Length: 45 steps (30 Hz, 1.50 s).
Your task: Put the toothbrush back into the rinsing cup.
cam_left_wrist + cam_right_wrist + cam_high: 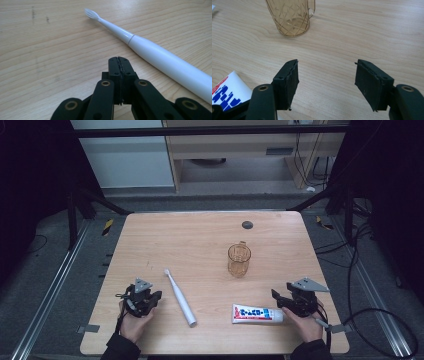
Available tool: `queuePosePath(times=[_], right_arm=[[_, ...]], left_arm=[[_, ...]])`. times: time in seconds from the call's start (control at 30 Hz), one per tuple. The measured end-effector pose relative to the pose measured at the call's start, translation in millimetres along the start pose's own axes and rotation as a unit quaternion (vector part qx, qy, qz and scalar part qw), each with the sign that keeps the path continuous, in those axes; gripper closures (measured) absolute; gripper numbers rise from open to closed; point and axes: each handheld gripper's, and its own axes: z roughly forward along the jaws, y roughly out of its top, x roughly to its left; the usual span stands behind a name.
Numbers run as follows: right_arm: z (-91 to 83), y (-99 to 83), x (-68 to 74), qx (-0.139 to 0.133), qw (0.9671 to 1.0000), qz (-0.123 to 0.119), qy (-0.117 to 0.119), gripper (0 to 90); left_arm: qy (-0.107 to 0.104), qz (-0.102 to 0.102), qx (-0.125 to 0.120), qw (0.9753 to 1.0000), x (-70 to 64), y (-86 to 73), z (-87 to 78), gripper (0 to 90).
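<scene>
A white electric toothbrush [180, 298] lies on the wooden table [200, 240], brush head pointing away; the left gripper view has the toothbrush [150, 51] just right of my jaws. My left gripper [150, 296] rests shut and empty at the table's front left [119, 61]. A white toothpaste tube [256, 314] with blue lettering lies near the front edge, its end [227, 92] beside my right gripper [278, 296]. That gripper [325, 75] is open with nothing between its jaws. An amber patterned cup [239, 260] stands upright mid-table, ahead of the right gripper [290, 16].
A small dark round disc [247, 225] sits near the table's far edge. Black cables [360, 265] run over the floor to the right. A wooden cabinet [240, 145] stands beyond the table.
</scene>
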Motion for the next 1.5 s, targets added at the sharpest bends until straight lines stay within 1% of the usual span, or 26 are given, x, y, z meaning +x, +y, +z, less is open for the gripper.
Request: queuePosePath(times=[0.17,0.2,0.27,0.3,0.5,0.6,0.67,0.73,0.83,0.93,1.07,1.2,1.23,1.27,1.33,1.37,1.5], right_arm=[[0.1,-1.7,1.8,0.002,0.9999,-0.010,-0.001,35.8],[-0.3,-1.1,2.9,0.003,1.0000,-0.007,0.001,35.7],[-0.2,-0.6,3.8,0.002,1.0000,-0.007,0.000,35.7],[0.4,-0.5,3.8,0.002,0.9999,-0.013,-0.003,35.7],[1.8,0.2,4.9,0.002,0.9999,-0.016,-0.003,35.3],[1.6,0.8,5.0,0.003,0.9998,-0.016,-0.005,35.0],[1.7,0.9,5.0,0.004,0.9999,-0.014,-0.005,34.9],[2.8,0.5,4.2,0.004,0.9998,-0.019,-0.007,34.8],[3.1,0.8,4.9,0.004,0.9998,-0.020,-0.008,34.6],[3.4,0.9,4.9,0.005,0.9997,-0.022,-0.007,34.5],[4.0,0.9,4.9,0.005,0.9997,-0.021,-0.006,34.5],[4.6,1.1,5.3,0.005,0.9997,-0.023,-0.005,34.5],[4.6,1.1,5.3,0.005,0.9997,-0.023,-0.005,34.5],[4.9,1.1,5.4,0.006,0.9997,-0.024,-0.006,34.5],[5.1,1.1,5.4,0.007,0.9997,-0.023,-0.005,34.5],[5.1,1.1,5.4,0.007,0.9997,-0.023,-0.005,34.5],[5.0,1.0,4.6,0.006,0.9997,-0.023,-0.005,34.6]], left_arm=[[-0.013,0.005,0.010,0.9999,-10.8,3.6,10.3,89.3],[-0.013,0.009,0.012,0.9998,-14.6,4.8,13.5,89.3],[-0.014,0.012,0.014,0.9997,-16.8,5.5,15.3,89.3],[-0.014,0.015,0.016,0.9997,-18.2,6.3,16.4,89.3],[-0.016,0.017,0.023,0.9995,-24.3,11.5,25.0,89.3],[-0.015,0.023,0.028,0.9992,-29.3,13.8,29.5,89.3],[-0.016,0.022,0.028,0.9992,-29.9,14.5,30.4,89.3],[-0.016,0.021,0.028,0.9992,-31.0,15.5,32.4,89.3],[-0.016,0.023,0.031,0.9991,-31.0,17.0,35.2,89.3],[-0.022,0.018,0.028,0.9992,-30.6,18.5,37.4,89.3],[-0.026,0.016,0.030,0.9991,-29.5,19.7,39.6,89.3],[-0.035,0.010,0.030,0.9989,-29.4,21.4,41.7,89.4],[-0.035,0.010,0.030,0.9989,-29.4,21.4,41.7,89.4],[-0.034,0.018,0.031,0.9988,-30.2,23.3,42.2,89.4],[-0.034,0.017,0.029,0.9988,-31.2,24.2,42.6,89.4],[-0.036,0.021,0.031,0.9987,-31.7,25.2,42.9,89.4],[-0.041,0.022,0.033,0.9984,-35.7,26.6,45.1,89.4]])
